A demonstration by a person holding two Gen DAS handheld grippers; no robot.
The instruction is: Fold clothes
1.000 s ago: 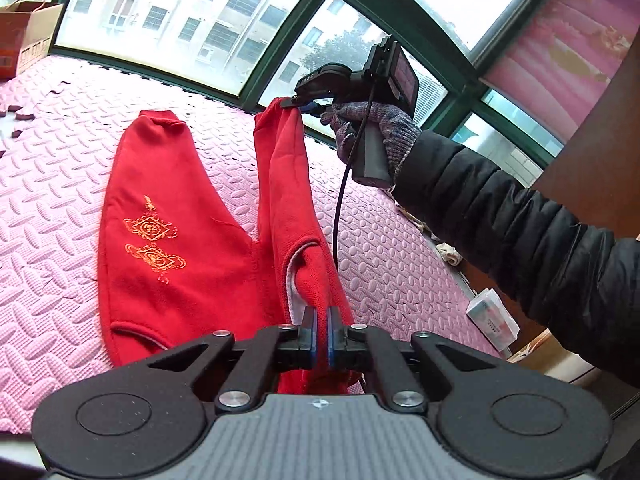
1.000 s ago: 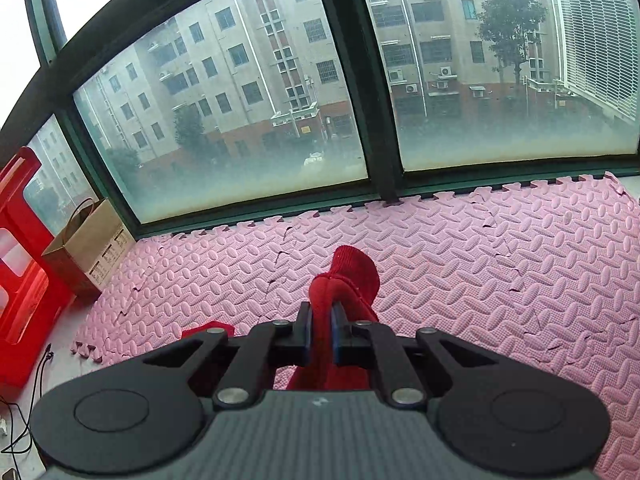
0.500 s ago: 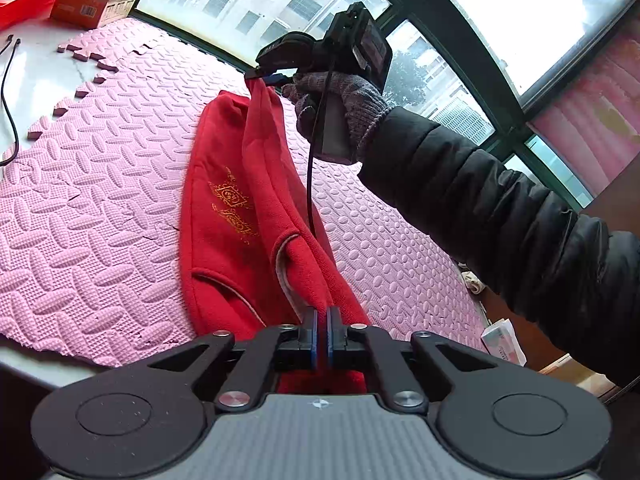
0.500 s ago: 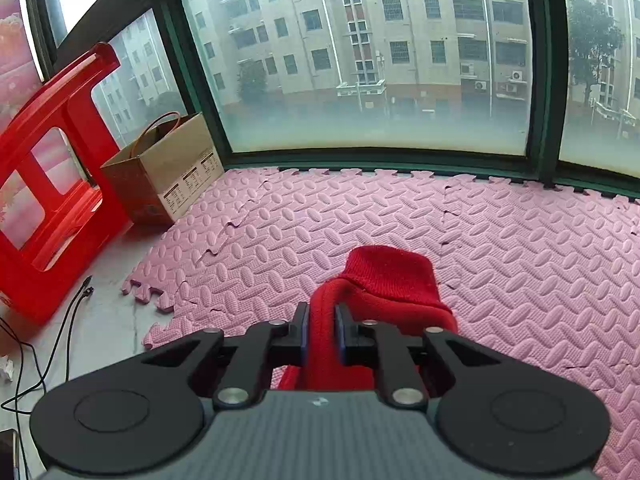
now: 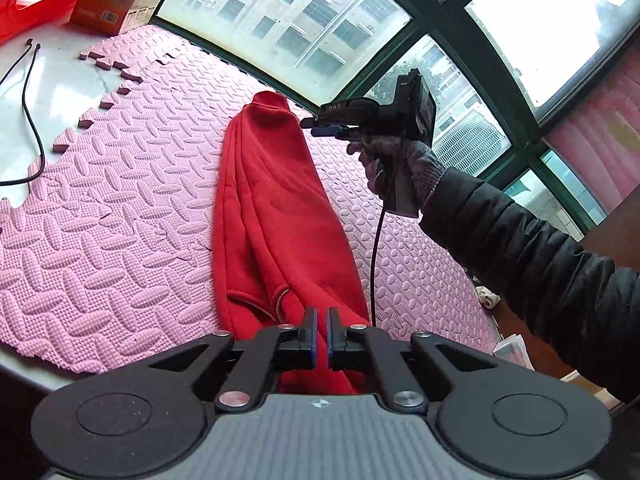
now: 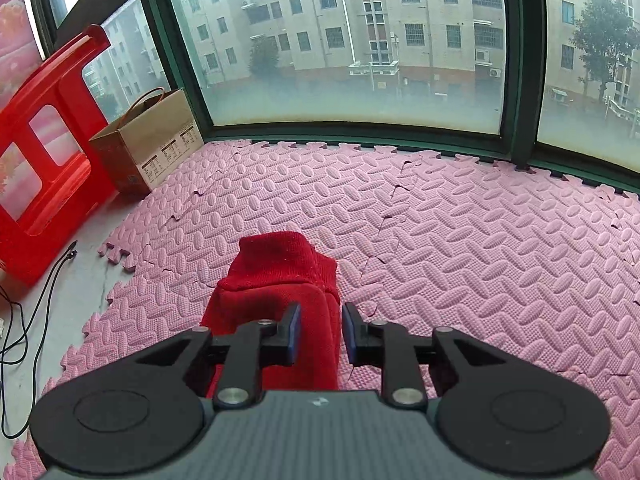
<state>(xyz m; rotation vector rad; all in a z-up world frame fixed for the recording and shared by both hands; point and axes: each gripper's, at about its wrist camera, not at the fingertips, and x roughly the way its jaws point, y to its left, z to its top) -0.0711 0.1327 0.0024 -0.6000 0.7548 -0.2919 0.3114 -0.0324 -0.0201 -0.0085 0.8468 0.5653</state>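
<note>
- Left wrist view: the left tool (image 5: 320,334) has its jaws parted by a narrow gap, with nothing pinched between them. The waist end of the red trousers (image 5: 276,216) lies just beyond and below the tips.
- The red trousers lie folded lengthwise, one leg on the other, on the pink foam mat (image 5: 100,216), with the cuffs at the far end near the window (image 5: 288,28).
- The right tool (image 5: 326,126), held by a gloved hand (image 5: 394,164), hovers just right of the cuffs and is apart from the cloth. From this side I cannot tell how far its jaws are spread.
- A cardboard box (image 5: 116,4) and a black cable (image 5: 30,92) sit left of the mat.
- Right wrist view: the right tool (image 6: 320,334) has its jaws spread wide and holds nothing. The ribbed cuffs of the red trousers (image 6: 280,276) lie flat on the pink foam mat (image 6: 460,248), directly ahead of and below the tips.
- A red stool (image 6: 52,148), a cardboard box (image 6: 156,140) and a black cable (image 6: 36,320) stand at the left.
</note>
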